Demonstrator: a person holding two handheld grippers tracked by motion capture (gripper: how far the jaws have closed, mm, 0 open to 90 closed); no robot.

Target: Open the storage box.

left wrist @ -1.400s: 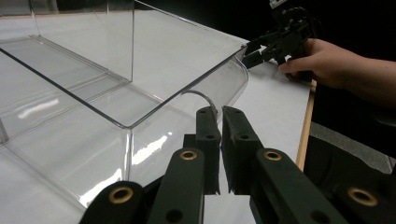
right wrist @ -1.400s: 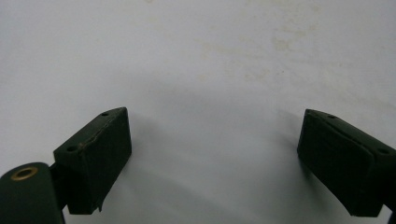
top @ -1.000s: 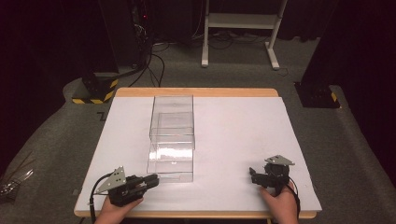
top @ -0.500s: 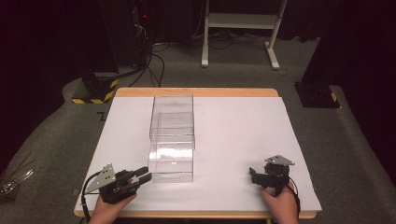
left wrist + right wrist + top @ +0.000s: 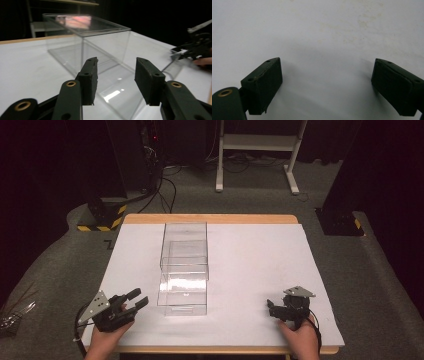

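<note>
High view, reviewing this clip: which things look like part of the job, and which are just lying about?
Likely in the job:
clear plastic box on the table
left hand-held gripper, open, pointed at it
right hand-held gripper, open, facing bare tabletop

Just lying about:
white stand
floor cables
striped base

Overhead camera, two jaw-level close-ups

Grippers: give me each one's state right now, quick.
Left gripper: open, holding nothing, aimed at the clear box.
Right gripper: open, empty, over the white table.
</note>
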